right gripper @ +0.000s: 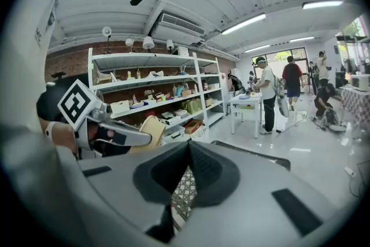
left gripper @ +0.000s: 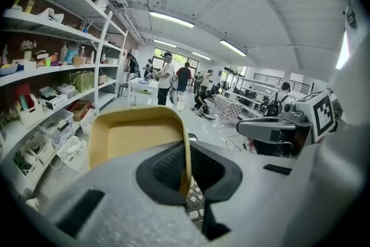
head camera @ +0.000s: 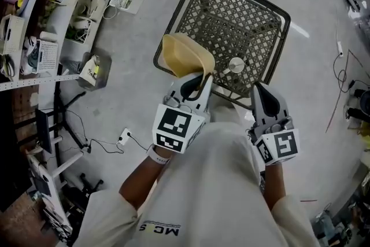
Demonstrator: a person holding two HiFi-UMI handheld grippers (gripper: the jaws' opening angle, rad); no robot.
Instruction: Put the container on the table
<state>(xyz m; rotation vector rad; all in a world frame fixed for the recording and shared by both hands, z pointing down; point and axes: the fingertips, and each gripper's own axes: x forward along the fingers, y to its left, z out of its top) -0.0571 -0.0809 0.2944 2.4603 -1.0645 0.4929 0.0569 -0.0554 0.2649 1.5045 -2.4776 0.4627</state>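
the tan, shallow container [head camera: 184,55] is up in the air, tipped on its side, over the near left corner of the dark mesh table [head camera: 243,14]. the left gripper [head camera: 198,83] pinches its rim.

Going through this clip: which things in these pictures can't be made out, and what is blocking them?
- Head view: the mesh table's near edge is hidden behind the left gripper, the right gripper and the person's shirt.
- Head view: the round disc on the mesh is too small to identify.
- Left gripper view: the tan container's lower part is hidden behind the gripper's own body.
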